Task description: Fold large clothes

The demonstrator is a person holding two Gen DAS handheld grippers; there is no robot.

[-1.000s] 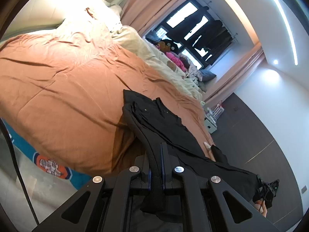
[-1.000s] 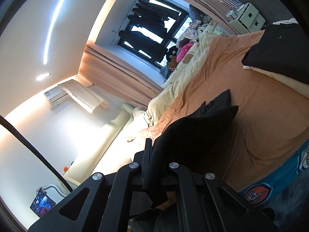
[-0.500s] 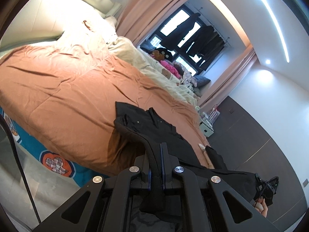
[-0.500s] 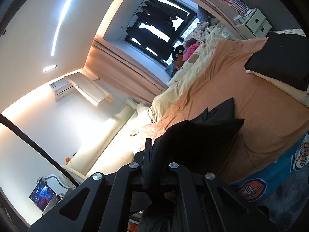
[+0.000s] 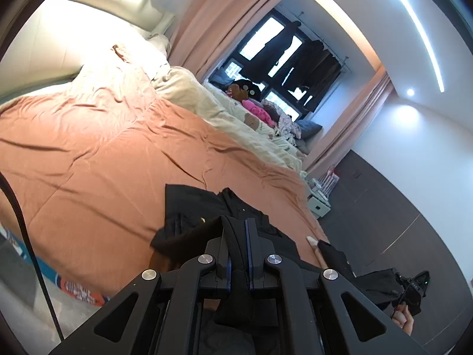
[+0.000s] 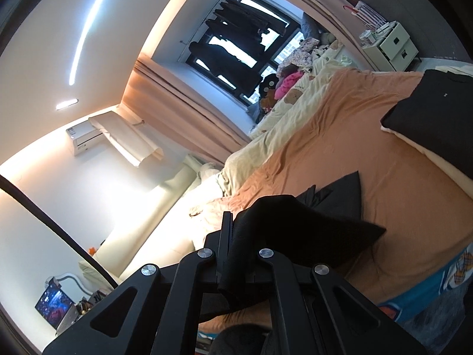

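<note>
- Left tool [image 5: 239, 236]: clamped on black garment [image 5: 204, 207], near edge of orange bed [image 5: 103, 159].
- Right tool [image 6: 236, 236]: clamped on the same dark cloth, lifted off the bed.

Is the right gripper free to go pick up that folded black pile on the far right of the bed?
Probably not yet. The right gripper is shut on the black garment, so it would have to let go first. The orange bedspread between it and the folded black pile looks unobstructed.
</note>
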